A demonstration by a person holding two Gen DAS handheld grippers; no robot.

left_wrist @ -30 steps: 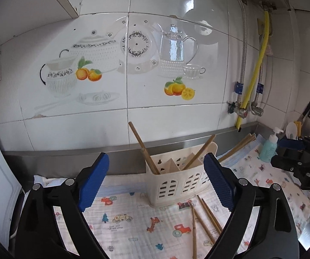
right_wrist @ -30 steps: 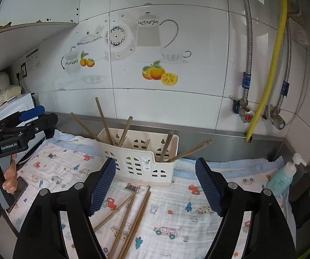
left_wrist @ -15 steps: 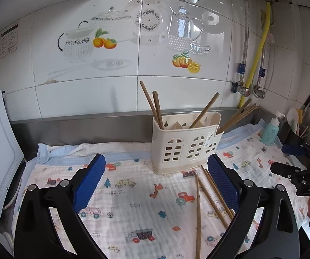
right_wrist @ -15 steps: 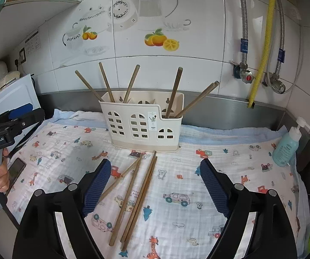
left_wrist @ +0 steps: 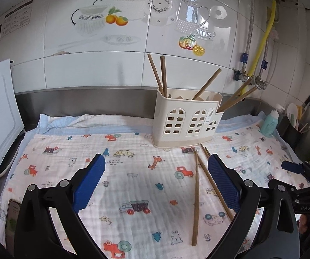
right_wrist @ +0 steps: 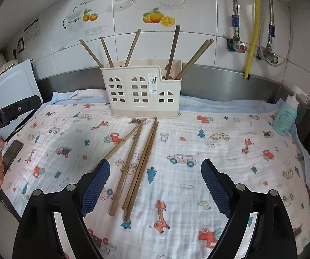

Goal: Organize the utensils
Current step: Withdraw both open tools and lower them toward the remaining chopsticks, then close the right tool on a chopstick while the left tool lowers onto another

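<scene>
Left wrist view: my left hand-held gripper (left_wrist: 156, 180) is hovering wide open and empty; loose chopsticks (left_wrist: 196, 196) are lying on the cloth-covered bench (left_wrist: 133, 172) before the utensil holder (left_wrist: 187, 122). Right wrist view: my right hand-held gripper (right_wrist: 155, 185) is gaping, empty, above them.

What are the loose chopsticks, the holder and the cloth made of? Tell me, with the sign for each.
Chopsticks: likely wood or bamboo; matte brown, plain round sticks.
Holder: plastic by the look; smooth cream, moulded window cut-outs.
Cloth: soft woven fabric, maybe cotton gauze; crinkled, printed with cartoons.
</scene>
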